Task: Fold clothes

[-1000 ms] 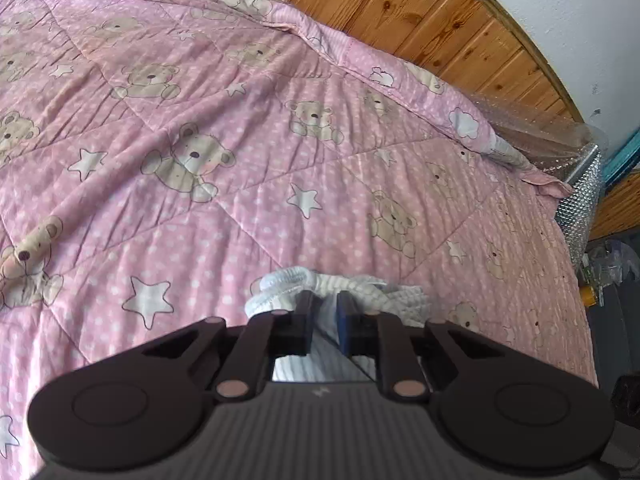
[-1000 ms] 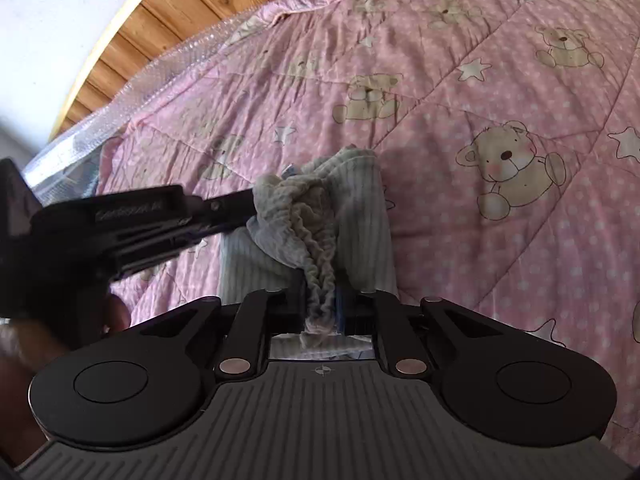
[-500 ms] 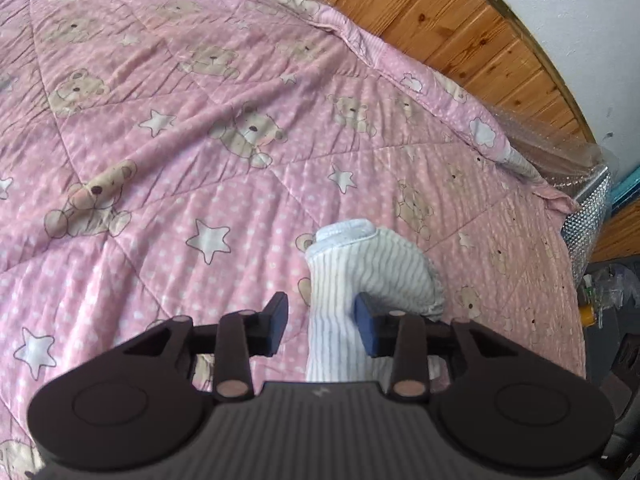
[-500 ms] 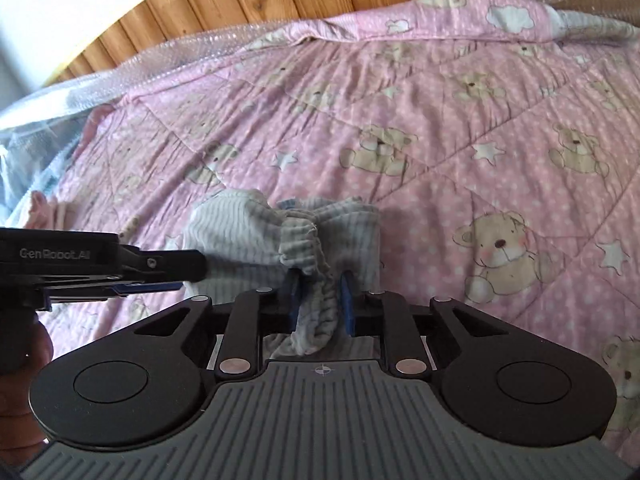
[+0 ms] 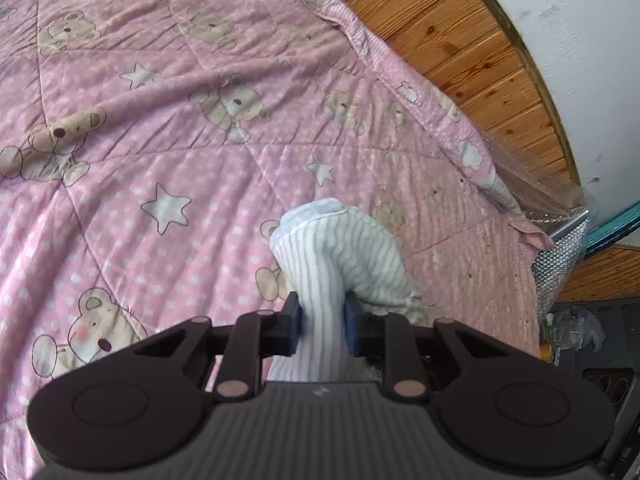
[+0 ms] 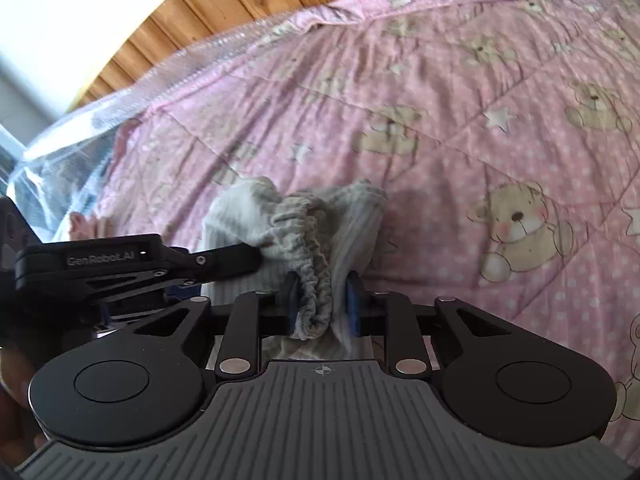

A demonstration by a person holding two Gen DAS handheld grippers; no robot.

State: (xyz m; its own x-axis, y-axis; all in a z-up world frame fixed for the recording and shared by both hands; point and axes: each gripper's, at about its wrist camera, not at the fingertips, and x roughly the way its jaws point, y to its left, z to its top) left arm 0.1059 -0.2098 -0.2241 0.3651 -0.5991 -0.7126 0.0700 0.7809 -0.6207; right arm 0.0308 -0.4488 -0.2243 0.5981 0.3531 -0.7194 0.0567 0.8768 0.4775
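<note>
1. Since half a second ago the left gripper [image 5: 320,322] has closed in: its pads were spread wide on either side of the striped garment [image 5: 340,264], now they pinch a bunched fold of it. Right gripper [image 6: 322,304] was already clamped on the gathered elastic waistband [image 6: 316,264] and remains so.
2. Left gripper: pads pressed into the cloth from both sides, firm hold judged from the squeezed fabric. Garment rises up and away from the pads, long axis running near to far, its far hem end [image 5: 316,210] curled over.
3. Right gripper: pads closed on the waistband, cloth bulging far and slightly left of it.
4. In the right wrist view, the left gripper [image 6: 240,260] comes in from the left, its tip touching the garment's left side; the two tools are near each other, holding the same bundle.
5. Garment is lifted partly off the pink quilt [image 5: 160,140], near the quilt's right edge in the left view.
6. Judgement: both hands have hold; next move likely spreads or lays the piece flat, so the pull should go apart, left-right.
</note>
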